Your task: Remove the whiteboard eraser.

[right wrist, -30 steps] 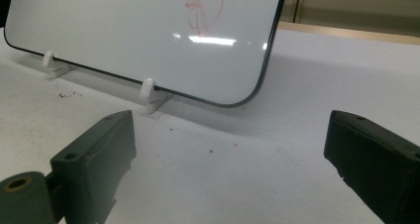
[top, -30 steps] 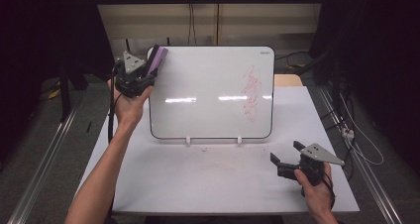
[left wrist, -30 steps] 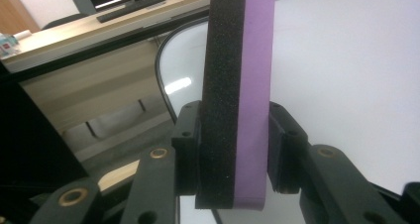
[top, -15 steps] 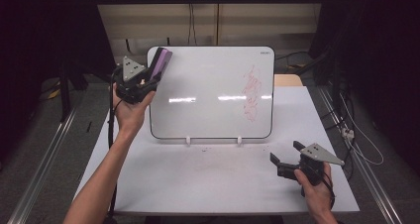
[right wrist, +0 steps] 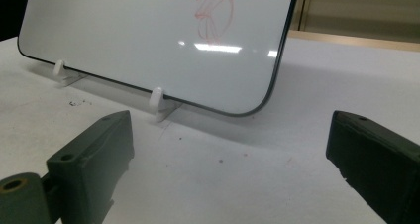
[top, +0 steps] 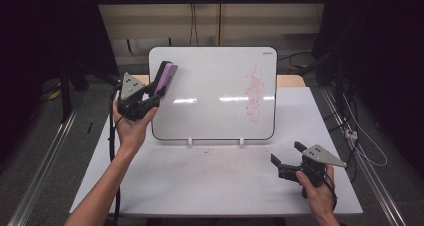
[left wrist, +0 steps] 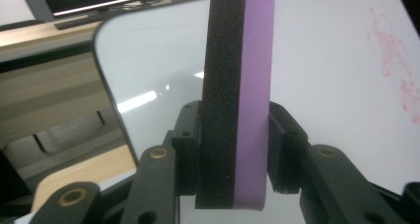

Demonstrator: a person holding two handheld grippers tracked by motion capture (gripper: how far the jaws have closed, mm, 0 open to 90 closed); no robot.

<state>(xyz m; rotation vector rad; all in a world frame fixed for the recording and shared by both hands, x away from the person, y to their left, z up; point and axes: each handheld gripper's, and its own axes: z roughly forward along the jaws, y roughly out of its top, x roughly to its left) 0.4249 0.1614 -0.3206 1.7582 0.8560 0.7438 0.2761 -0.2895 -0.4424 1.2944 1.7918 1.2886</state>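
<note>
The left gripper had its jaws clamped tight on the slim whiteboard eraser with a purple plastic back and a black felt face, holding it upright by its lower end. Over the last second that hand had carried the eraser in from just outside the board's left edge, and it now stood in front of the upper left corner of the white, round-cornered whiteboard propped on two small white feet. From the left gripper view the eraser's felt face looked turned toward the board's left side, so I could not tell whether it touched the surface yet. The red scribble of marker strokes sat well apart, on the board's right half, untouched. To me that meant the wiping had only been set up: the eraser must cross most of the board. The right gripper rested low on the white tabletop near the board's lower right corner, jaws spread wide with nothing between them, and had not moved.
</note>
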